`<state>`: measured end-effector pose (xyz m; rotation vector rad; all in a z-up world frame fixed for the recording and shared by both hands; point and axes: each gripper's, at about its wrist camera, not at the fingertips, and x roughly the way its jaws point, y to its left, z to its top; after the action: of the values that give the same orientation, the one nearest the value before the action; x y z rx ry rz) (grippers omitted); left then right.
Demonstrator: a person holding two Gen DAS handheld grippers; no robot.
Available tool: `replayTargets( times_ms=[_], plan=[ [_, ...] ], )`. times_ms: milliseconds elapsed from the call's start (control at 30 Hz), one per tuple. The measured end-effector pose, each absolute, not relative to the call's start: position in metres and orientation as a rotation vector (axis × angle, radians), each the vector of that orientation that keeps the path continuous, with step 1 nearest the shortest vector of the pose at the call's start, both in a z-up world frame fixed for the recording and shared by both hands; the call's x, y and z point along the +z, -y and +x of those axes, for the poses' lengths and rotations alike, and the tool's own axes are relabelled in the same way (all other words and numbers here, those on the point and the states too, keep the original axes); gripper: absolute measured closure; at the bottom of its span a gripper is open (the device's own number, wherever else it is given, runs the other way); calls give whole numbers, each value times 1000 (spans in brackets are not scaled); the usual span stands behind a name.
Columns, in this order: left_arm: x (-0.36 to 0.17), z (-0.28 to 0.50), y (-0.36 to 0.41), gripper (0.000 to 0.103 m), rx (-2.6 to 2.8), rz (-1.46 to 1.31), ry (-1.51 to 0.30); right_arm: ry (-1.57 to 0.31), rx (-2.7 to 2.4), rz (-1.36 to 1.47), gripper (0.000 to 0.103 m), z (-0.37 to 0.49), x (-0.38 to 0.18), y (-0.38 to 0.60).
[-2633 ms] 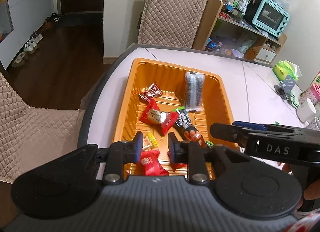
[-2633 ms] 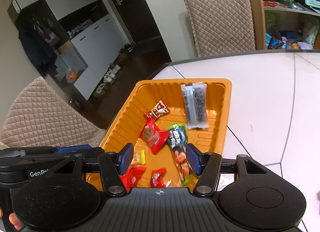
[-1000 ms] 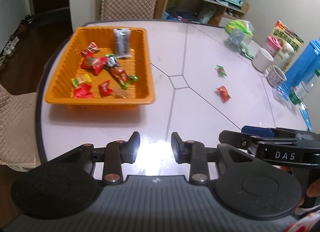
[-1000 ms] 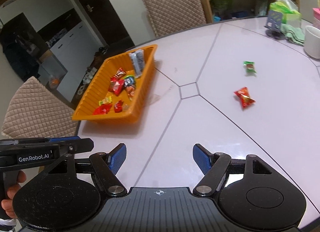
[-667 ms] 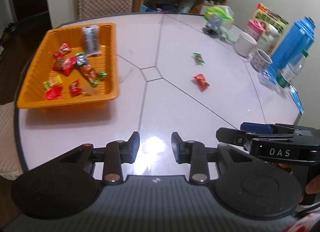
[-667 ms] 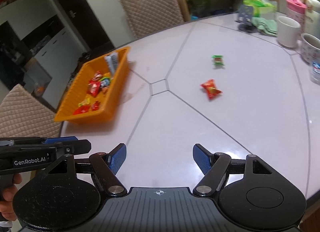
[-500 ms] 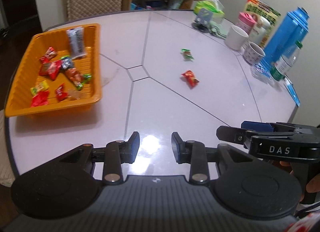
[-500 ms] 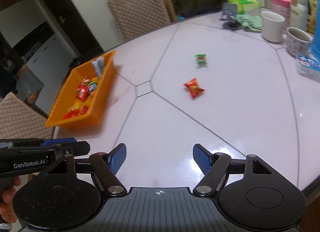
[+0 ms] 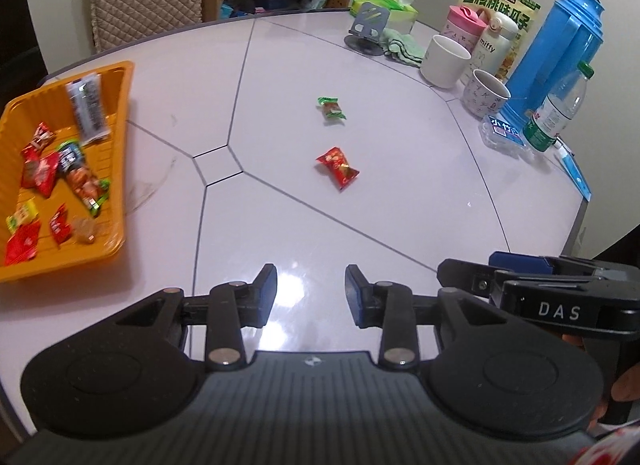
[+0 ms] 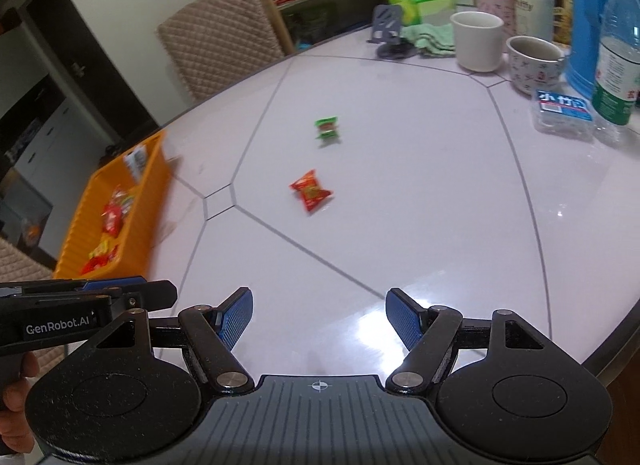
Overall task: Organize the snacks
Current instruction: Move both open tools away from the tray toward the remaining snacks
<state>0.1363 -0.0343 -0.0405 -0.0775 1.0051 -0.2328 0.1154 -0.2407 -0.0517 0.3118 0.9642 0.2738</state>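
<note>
Two loose snacks lie mid-table: a red packet [image 9: 337, 167] [image 10: 311, 190] and, beyond it, a green packet [image 9: 331, 108] [image 10: 328, 127]. An orange tray [image 9: 120, 169] [image 10: 150, 201] holding several snack packets sits at the table's left side. My left gripper [image 9: 311, 292] hovers over bare table well short of the red packet, its jaws opening with nothing between them. My right gripper [image 10: 319, 319] is open wider, also empty and short of the red packet. Each gripper's body shows at the edge of the other's view.
Along the table's far right stand a white mug [image 9: 446, 61], a patterned cup [image 9: 485, 98], a blue thermos [image 9: 558, 49], a water bottle [image 9: 558, 113], a pink flask, a snack box and a phone stand [image 9: 366, 31]. A quilted chair [image 10: 220, 45] is behind the table.
Both grippers have swung right, away from the orange tray toward the table's middle, so the two loose packets now lie ahead. The left jaws have parted slightly.
</note>
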Motion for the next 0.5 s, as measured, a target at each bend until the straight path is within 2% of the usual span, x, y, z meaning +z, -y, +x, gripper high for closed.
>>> replayTargets(
  times_ms=[500],
  plan=[
    [-72,206,72,70,-260,-82,-981,-955,133,350,30,156,-72,276]
  ],
)
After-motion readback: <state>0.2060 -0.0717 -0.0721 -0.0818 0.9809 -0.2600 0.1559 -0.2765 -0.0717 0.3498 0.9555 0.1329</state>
